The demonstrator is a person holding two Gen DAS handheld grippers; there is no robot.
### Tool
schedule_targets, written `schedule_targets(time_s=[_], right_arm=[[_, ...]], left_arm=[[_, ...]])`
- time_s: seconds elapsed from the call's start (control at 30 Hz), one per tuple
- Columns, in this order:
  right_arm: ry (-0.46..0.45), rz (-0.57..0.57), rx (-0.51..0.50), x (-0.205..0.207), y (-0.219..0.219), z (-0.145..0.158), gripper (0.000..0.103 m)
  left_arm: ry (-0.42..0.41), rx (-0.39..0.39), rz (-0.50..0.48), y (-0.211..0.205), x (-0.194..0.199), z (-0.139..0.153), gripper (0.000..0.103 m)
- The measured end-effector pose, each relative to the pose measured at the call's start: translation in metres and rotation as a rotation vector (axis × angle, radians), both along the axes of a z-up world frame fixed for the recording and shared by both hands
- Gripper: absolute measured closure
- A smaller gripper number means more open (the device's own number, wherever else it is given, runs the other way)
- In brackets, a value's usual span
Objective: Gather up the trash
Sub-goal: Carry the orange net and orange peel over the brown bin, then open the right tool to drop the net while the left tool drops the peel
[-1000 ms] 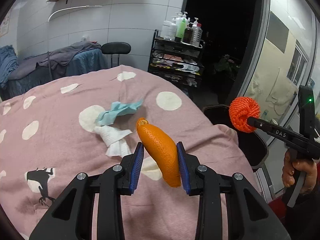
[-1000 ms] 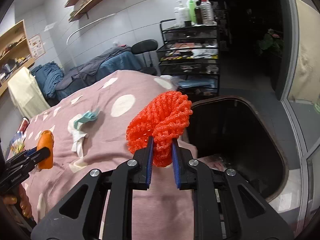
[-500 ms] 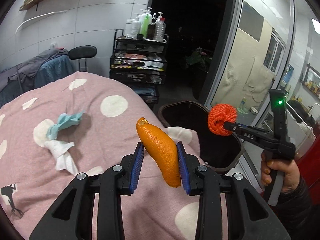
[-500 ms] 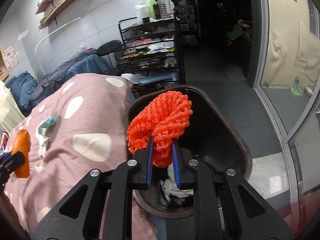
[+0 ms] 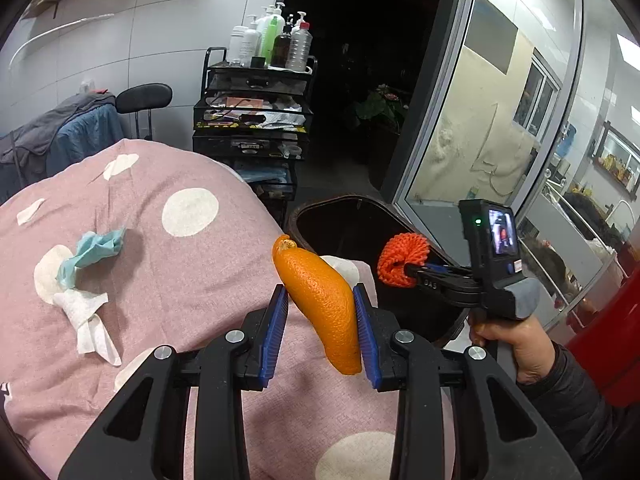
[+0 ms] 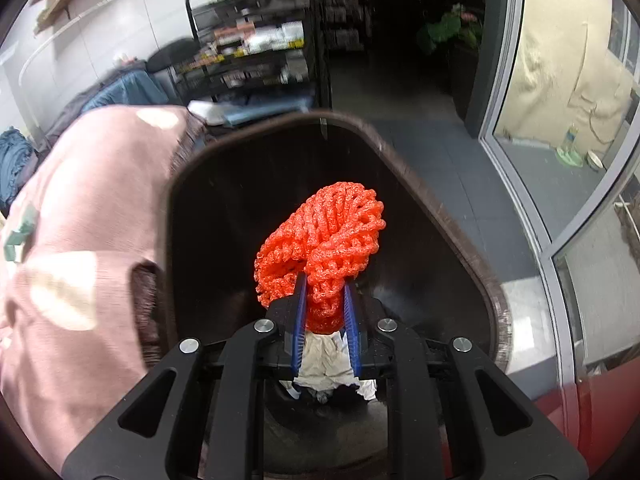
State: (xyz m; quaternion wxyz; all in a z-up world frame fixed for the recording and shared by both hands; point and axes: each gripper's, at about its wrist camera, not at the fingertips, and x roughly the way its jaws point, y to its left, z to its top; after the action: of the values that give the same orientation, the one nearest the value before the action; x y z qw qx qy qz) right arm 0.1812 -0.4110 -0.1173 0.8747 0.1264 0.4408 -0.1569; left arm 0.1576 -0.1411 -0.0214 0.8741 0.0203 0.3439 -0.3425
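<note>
Left gripper [image 5: 320, 320] was clamped on an orange peel [image 5: 320, 300], held above the pink polka-dot bedcover [image 5: 168, 280]. Right gripper [image 6: 323, 300] was closed on an orange foam fruit net [image 6: 324, 240], held directly over the open mouth of the dark trash bin [image 6: 460, 248]. Crumpled white paper [image 6: 324, 368] lay in the bin bottom. A blue tissue [image 5: 94, 250] and white tissue [image 5: 86, 316] lay touching on the bedcover, left of the peel.
</note>
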Motion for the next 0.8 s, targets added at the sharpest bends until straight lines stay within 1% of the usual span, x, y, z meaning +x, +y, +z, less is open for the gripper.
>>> schedule_targets(time_s=[0.07,0.1,0.13,0.17,0.2,0.23,0.27,0.5,0.8], right_arm=[[0.015,-0.002,0.008,0.005,-0.002,-0.007,0.085],[0.02,-0.003,0.007,0.008,-0.002,-0.009,0.082],[0.029,-0.007,0.006,0.009,-0.002,-0.012,0.077],[0.028,-0.008,0.008,0.01,-0.002,-0.014,0.068],[0.025,-0.01,0.015,0.01,-0.002,-0.015,0.062],[0.021,-0.011,0.02,0.008,-0.001,-0.016,0.052],[0.018,-0.013,0.02,0.008,-0.001,-0.017,0.047],[-0.014,-0.023,0.039,-0.001,-0.001,-0.013,0.046],[-0.115,-0.081,0.06,-0.035,-0.014,0.013,0.045]], left_arm=[[0.003,0.006,-0.007,-0.003,0.001,-0.001,0.069],[0.005,0.008,-0.01,-0.004,0.001,-0.002,0.069],[0.007,0.01,-0.014,-0.006,0.0,-0.002,0.069],[0.009,0.011,-0.017,-0.007,0.0,-0.002,0.069],[0.013,0.012,-0.022,-0.009,0.001,-0.003,0.069],[0.016,0.012,-0.026,-0.01,0.003,-0.003,0.069],[0.018,0.015,-0.031,-0.012,0.003,-0.004,0.069],[0.029,0.028,-0.063,-0.026,0.008,-0.006,0.069],[0.026,0.053,-0.125,-0.06,0.016,-0.007,0.069]])
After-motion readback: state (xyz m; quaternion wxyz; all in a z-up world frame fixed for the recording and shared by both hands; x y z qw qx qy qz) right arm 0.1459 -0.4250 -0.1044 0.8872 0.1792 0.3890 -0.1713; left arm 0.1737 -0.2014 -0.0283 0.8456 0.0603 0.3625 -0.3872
